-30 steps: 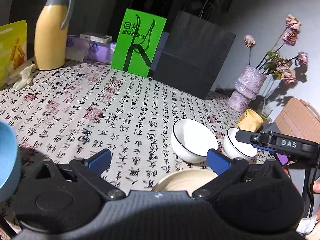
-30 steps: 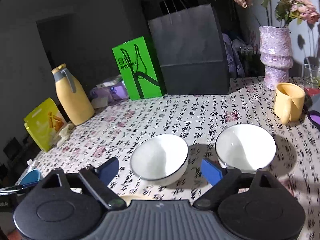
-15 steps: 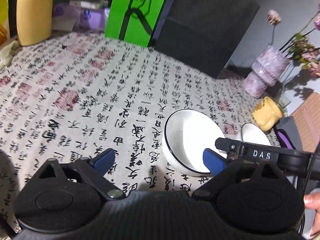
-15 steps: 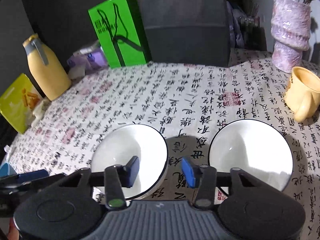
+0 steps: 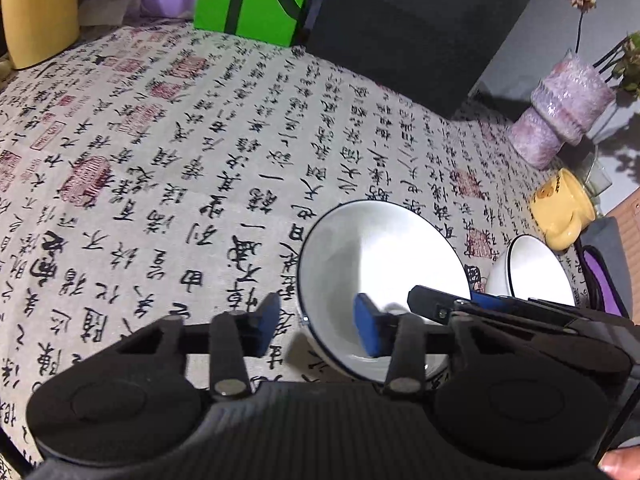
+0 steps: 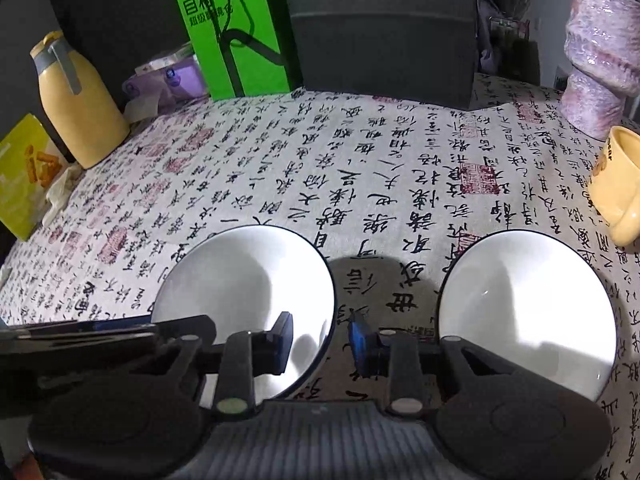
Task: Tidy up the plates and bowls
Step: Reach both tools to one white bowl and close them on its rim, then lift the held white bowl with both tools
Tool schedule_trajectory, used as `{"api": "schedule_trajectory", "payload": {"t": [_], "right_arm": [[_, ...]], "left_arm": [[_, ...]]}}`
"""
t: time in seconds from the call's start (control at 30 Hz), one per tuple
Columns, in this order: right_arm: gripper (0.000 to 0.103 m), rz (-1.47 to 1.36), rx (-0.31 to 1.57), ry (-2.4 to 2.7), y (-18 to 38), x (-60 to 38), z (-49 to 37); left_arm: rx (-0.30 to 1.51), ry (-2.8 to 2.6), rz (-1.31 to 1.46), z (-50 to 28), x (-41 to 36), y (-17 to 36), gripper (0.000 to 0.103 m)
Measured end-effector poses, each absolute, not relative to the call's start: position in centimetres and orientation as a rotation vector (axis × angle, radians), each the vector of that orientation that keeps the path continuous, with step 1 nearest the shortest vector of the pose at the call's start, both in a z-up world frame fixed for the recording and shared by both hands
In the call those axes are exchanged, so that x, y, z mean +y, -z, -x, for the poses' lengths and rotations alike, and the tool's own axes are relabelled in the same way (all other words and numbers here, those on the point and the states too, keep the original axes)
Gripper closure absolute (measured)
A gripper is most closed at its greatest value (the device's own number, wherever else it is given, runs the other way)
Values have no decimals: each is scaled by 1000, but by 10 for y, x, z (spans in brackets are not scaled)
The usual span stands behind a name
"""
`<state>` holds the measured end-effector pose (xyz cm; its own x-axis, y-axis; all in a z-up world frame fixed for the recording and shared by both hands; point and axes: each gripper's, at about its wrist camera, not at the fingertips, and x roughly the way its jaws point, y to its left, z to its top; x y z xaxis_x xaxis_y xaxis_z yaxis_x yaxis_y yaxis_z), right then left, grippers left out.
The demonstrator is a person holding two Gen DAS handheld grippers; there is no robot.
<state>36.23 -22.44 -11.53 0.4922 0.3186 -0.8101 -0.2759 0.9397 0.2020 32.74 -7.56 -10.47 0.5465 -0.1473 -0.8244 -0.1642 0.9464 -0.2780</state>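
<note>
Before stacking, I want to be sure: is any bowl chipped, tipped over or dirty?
Nothing stands out. The left bowl and the right bowl both sit upright and empty on the tablecloth, and the rim parts that show have no chips.

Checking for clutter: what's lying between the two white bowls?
Nothing: only bare printed tablecloth separates the left bowl from the right bowl, clearest in the right wrist view.

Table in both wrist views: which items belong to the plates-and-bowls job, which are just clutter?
Job:
white black-rimmed bowl on the left, both tools closing over its rim
second white black-rimmed bowl

Clutter:
yellow mug
purple vase
green paper bag
dark paper bag
yellow thermos jug
yellow snack packet
</note>
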Motion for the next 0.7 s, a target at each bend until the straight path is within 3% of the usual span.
{"api": "schedule_trajectory", "payload": {"t": [0.23, 0.7], "right_arm": [[87, -55, 1041, -360, 127, -222, -369], [89, -95, 1062, -330, 127, -222, -371]], "left_arm": [[1021, -45, 301, -335, -82, 111, 83], [1028, -95, 242, -336, -90, 109, 85]]}}
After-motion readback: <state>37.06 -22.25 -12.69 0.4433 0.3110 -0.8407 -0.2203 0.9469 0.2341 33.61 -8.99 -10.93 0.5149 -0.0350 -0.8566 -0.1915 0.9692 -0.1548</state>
